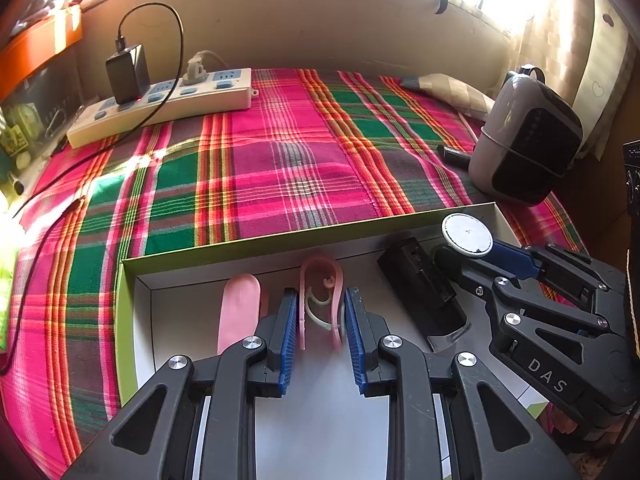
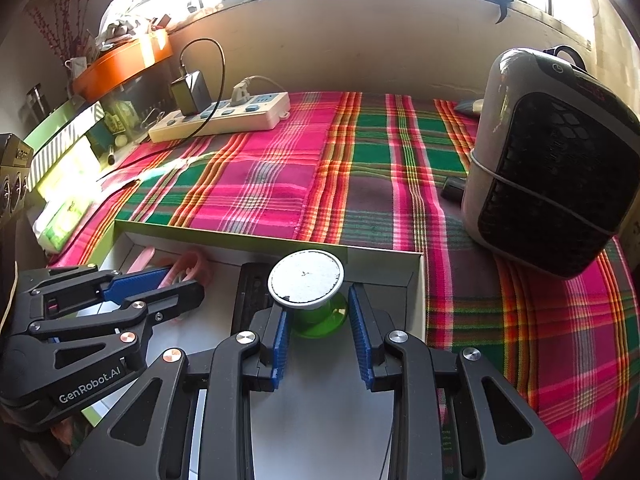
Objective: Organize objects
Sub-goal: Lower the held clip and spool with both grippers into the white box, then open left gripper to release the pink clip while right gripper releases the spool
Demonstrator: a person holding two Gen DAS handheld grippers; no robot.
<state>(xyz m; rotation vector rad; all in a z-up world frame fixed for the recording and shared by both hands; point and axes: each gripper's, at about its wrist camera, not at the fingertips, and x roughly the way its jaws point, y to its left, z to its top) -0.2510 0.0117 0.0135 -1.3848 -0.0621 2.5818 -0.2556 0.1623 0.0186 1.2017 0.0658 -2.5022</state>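
**Both grippers over the box on a plaid cloth**

A pink-and-green plaid cloth (image 1: 280, 152) covers the tabletop under a bright window. At 11 o'clock lies a power strip (image 1: 160, 104); at 2 o'clock stands a grey heater (image 1: 524, 136).

In the white box (image 1: 132, 280), the left hand-held gripper (image 1: 322, 340) stands apart around a pink clip (image 1: 320, 304). The right hand-held gripper (image 2: 320, 336) stands apart around a green-based knob (image 2: 316, 300).

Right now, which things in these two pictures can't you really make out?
- Pink clip, left view: its near end blurs between the left gripper fingers.
- Green-based disc piece, right view: its underside hides beneath the white top.
- Black case, right view: mostly behind the disc.
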